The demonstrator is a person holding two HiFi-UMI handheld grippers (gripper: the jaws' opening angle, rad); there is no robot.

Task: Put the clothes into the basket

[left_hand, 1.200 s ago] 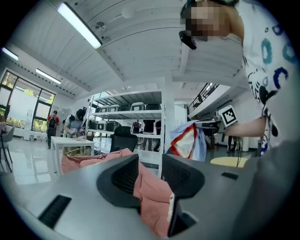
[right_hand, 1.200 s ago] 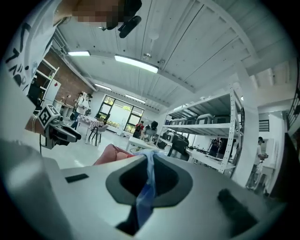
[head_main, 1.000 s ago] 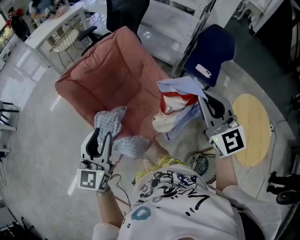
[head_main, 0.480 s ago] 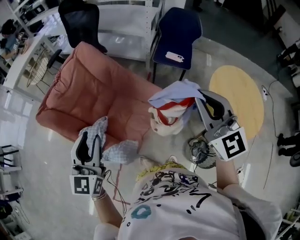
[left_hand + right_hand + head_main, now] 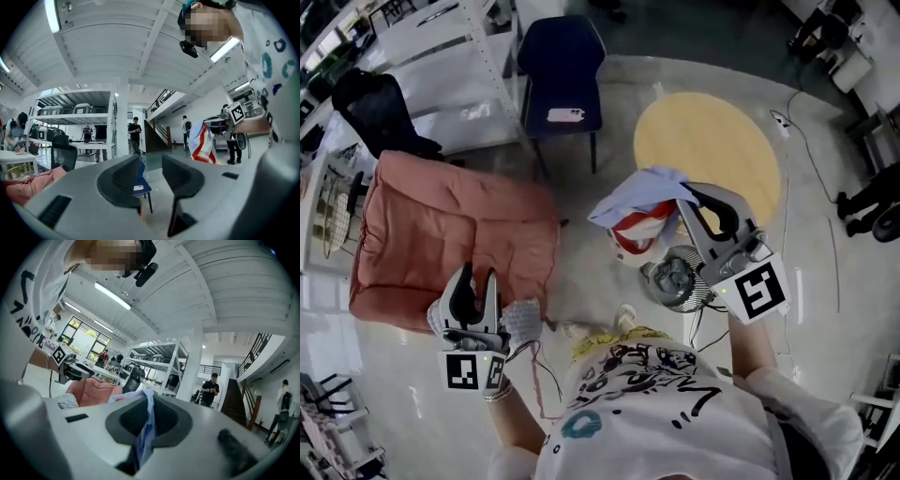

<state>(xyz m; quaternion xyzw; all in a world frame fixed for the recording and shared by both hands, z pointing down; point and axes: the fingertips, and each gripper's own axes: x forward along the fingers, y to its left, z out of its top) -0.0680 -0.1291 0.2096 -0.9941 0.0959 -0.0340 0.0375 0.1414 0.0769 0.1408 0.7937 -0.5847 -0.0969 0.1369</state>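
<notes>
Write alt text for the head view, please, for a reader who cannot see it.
Seen from above, a person holds a blue, red and white garment in the right tool and a checked cloth at the left tool, between a pink cushion and a round wooden disc.

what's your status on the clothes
Right gripper shut on blue-and-red garment. Left gripper jaws apart, checked cloth hanging beneath, grip unclear. Floor fan close by the garment.
</notes>
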